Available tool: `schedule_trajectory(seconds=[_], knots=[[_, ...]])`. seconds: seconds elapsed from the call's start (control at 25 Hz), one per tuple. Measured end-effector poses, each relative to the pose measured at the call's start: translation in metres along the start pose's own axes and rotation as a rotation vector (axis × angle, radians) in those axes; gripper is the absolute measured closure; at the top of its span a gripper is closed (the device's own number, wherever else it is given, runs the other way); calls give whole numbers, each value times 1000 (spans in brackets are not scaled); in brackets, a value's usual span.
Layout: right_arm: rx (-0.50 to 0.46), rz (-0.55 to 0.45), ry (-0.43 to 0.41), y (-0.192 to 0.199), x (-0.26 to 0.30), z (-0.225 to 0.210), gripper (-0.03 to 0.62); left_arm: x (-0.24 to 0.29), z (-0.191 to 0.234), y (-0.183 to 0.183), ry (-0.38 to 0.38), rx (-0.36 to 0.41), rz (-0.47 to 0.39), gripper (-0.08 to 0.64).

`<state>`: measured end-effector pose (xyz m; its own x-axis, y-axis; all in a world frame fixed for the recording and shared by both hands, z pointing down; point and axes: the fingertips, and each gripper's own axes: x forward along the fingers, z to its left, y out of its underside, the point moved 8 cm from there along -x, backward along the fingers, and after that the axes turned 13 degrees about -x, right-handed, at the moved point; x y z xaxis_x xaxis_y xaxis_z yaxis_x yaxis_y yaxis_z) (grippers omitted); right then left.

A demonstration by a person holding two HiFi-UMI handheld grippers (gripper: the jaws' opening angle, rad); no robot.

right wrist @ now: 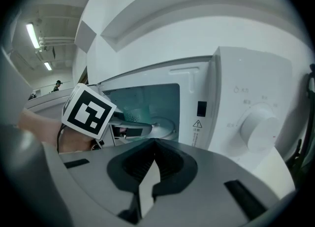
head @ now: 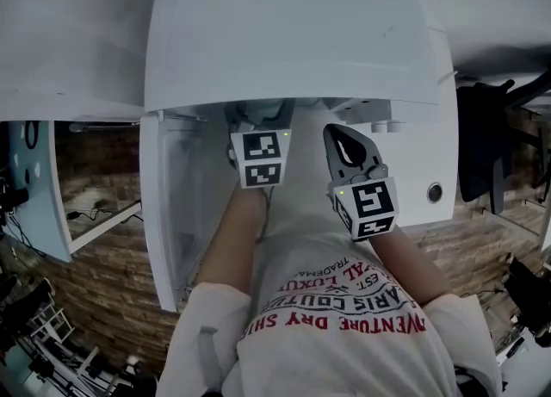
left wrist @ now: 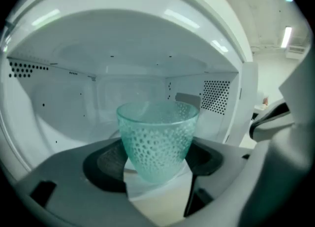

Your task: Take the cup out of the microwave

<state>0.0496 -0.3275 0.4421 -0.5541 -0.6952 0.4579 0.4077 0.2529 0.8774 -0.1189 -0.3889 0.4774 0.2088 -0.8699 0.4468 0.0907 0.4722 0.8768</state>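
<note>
Inside the microwave point(head: 293, 34), near the front of its cavity, the cup point(left wrist: 157, 140) stands upright between the jaws of our left gripper point(left wrist: 156, 164). The dark pads point(left wrist: 106, 164) are set wide apart but look pressed to the cup's two sides, so we judge it gripped and not yet out. Our right gripper point(right wrist: 155, 152) hangs outside the microwave, in front of its control panel. Its jaws are closed together on nothing. The main risk we see is the cup's shape. It narrows toward the base and looks slick, so a squeeze on the sloping wall could make it slide or tilt between the pads as we draw it out. Lifting too high could knock the rim against the top edge of the microwave's opening. A pull off to one side could catch the open door point(head: 164, 206) at the microwave's left, or our idle gripper at its right. We cannot tell whether the cup holds liquid, so a sudden pull might spill something. The cup is translucent sea-green, glass or plastic, dimpled all over below a smooth round rim. The microwave is glossy white with a rounded top, perforated vent patches on its inner walls and a plain round dial point(right wrist: 258, 130). Our grippers are matt grey with ribbed dark pads.
</note>
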Motion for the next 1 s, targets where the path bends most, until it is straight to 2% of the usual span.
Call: schedule_trajectory(seconds=[0.56,0.76,1.0], knots=[[2,-53,70,2,-50,37,581,-93,-28,27,104,1,-2,201],[5,-87,87,-2,-63,48,581,-132,-35,17,145,16,-56,202],[-6,-157,116,-17,-79,58,581,-176,-41,-2,154,18,-138,202]])
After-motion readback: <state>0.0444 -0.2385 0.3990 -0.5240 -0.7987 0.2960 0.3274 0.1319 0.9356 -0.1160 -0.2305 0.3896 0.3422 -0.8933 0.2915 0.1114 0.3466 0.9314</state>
